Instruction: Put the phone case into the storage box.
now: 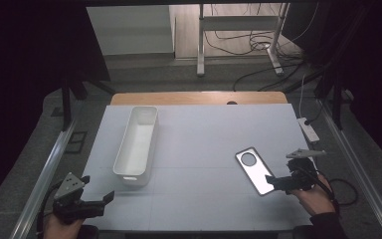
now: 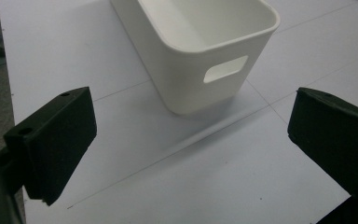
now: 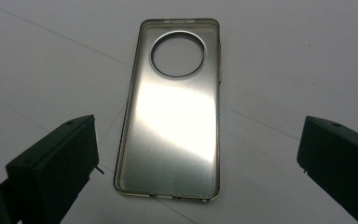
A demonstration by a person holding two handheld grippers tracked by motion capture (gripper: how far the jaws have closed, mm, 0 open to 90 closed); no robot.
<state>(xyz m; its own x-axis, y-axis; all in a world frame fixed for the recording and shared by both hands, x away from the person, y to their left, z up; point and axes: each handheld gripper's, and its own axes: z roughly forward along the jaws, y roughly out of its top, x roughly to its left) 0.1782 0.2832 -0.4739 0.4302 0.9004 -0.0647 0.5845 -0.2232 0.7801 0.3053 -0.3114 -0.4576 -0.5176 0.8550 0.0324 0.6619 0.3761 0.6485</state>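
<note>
A clear phone case (image 1: pixel 255 171) with a round camera hole lies flat on the white table (image 1: pixel 199 149), right of centre. My right gripper (image 1: pixel 273 182) hovers at its near end, open, with the phone case (image 3: pixel 172 112) lying between and just beyond the two jaws. A long white bin (image 1: pixel 137 144) stands left of centre, empty as far as I can see. My left gripper (image 1: pixel 99 199) is open near the table's front left corner, pointing at the short handled end of the bin (image 2: pixel 200 51), with nothing between its jaws.
A wooden strip (image 1: pixel 199 97) runs along the table's far edge. A power strip (image 1: pixel 308 128) lies off the right side. Metal rails (image 1: pixel 45 179) flank the table. Cables and a stand's legs (image 1: pixel 238 55) are on the floor beyond.
</note>
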